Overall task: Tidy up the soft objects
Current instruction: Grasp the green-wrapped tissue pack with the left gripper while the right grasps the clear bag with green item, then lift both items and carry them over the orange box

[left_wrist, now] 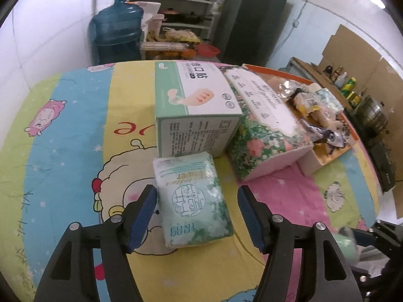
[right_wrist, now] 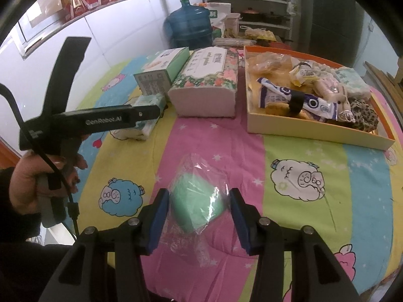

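Note:
A pale green tissue pack [left_wrist: 192, 200] lies on the cartoon-print tablecloth between the fingers of my left gripper [left_wrist: 197, 212], which is open around it with gaps on both sides. The pack also shows in the right wrist view [right_wrist: 147, 115], partly hidden by the left gripper body [right_wrist: 100, 122]. My right gripper [right_wrist: 199, 212] has its pads against a green soft item in a clear plastic bag [right_wrist: 195, 202], which rests on the cloth. An orange-rimmed box [right_wrist: 312, 130] at the right holds several soft packets.
A green-and-white carton [left_wrist: 195, 108] and a floral tissue pack [left_wrist: 262, 128] stand just behind the pale green pack. A water jug [right_wrist: 187, 26], shelves and a dark cabinet stand beyond the table. The table edge curves at the left.

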A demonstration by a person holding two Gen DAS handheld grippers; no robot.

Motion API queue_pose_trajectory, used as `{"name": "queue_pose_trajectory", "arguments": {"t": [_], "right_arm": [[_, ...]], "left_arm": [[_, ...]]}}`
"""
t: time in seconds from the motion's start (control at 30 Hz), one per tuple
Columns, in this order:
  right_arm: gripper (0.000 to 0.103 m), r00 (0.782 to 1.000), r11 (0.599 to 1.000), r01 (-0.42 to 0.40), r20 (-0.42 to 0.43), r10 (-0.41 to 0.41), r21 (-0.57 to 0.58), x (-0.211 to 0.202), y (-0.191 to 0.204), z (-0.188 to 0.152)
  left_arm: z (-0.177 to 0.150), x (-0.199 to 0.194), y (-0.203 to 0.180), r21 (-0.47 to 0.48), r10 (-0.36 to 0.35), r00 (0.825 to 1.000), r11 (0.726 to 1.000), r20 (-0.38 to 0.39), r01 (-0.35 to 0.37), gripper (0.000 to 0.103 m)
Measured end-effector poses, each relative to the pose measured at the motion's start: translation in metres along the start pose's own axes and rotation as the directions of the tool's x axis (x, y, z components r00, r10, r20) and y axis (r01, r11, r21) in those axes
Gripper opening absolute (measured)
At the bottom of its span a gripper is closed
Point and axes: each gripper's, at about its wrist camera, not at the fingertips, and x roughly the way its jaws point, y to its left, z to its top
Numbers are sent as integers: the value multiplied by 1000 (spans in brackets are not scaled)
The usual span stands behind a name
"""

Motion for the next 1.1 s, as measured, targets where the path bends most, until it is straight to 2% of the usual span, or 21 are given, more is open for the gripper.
{"name": "queue_pose_trajectory", "arguments": {"t": [0.13, 0.27, 0.33, 0.37, 0.5, 0.73, 1.1], "right_arm": [[49, 1000, 1000, -5, 3, 5, 4, -1, -5, 2], [49, 1000, 1000, -11, 8, 11, 3, -3, -7, 5], [49, 1000, 1000, -14, 12, 14, 2, -4, -8, 7], [49, 1000, 1000, -16, 15, 16, 3, -4, -8, 8], [49, 999, 999, -29, 24, 29, 13, -7, -10, 10], [49, 998, 997, -50, 48, 47, 59, -12, -16, 14], [49, 992, 990, -15, 124, -3, 139, -39, -29, 15]], "left_arm": [[-2, 10, 2, -8, 33, 999, 999, -24, -33, 68], [-4, 12, 3, -23, 34, 999, 999, -20, -35, 68], [-5, 11, 6, -48, 22, 1000, 999, -11, -23, 61], [-5, 10, 7, -55, 6, 1000, 998, -9, -6, 55], [-6, 7, 6, -33, -10, 1000, 999, 0, 10, 51], [-10, -15, 3, 4, -41, 999, 999, 23, 41, 50], [-6, -52, -30, 86, -142, 988, 987, 62, 136, 50]]}}
